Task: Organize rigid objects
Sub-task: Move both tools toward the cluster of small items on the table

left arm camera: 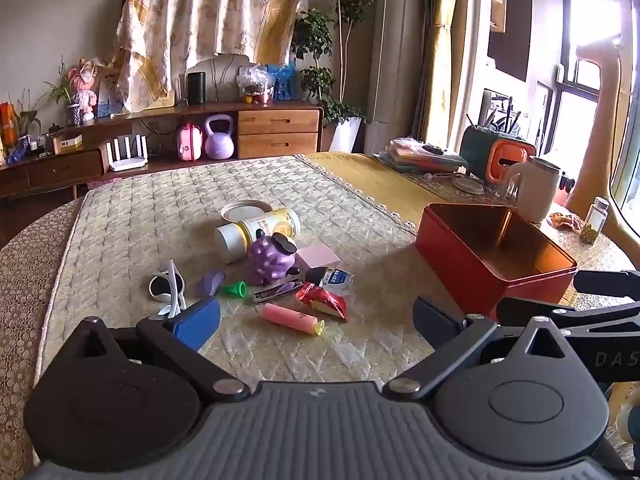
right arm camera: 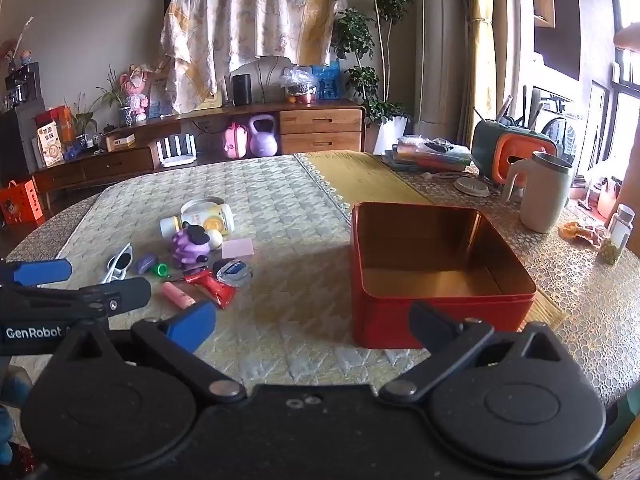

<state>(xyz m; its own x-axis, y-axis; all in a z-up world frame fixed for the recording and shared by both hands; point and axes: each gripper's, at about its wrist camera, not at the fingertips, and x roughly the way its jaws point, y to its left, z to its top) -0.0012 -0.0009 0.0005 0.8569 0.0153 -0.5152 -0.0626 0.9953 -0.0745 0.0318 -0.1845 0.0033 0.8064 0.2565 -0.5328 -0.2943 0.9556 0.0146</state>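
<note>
A pile of small items lies on the quilted mat: a yellow-white bottle (left arm camera: 256,232) on its side, a purple figurine (left arm camera: 272,260), a pink tube (left arm camera: 292,319), a red snack packet (left arm camera: 323,302), white sunglasses (left arm camera: 170,288), a green cap (left arm camera: 235,289) and a tape roll (left arm camera: 334,278). An open red tin box (left arm camera: 496,252) stands to their right, empty inside. My left gripper (left arm camera: 316,322) is open just short of the pile. My right gripper (right arm camera: 312,326) is open, near the red tin box (right arm camera: 436,272), with the pile (right arm camera: 192,256) to its left.
A white mug (right arm camera: 546,196), a green-orange holder (right arm camera: 512,152), stacked books (right arm camera: 432,156) and a small jar (right arm camera: 616,236) stand at the table's right side. A white lid (left arm camera: 244,210) lies behind the bottle. A wooden sideboard (left arm camera: 276,128) runs along the far wall.
</note>
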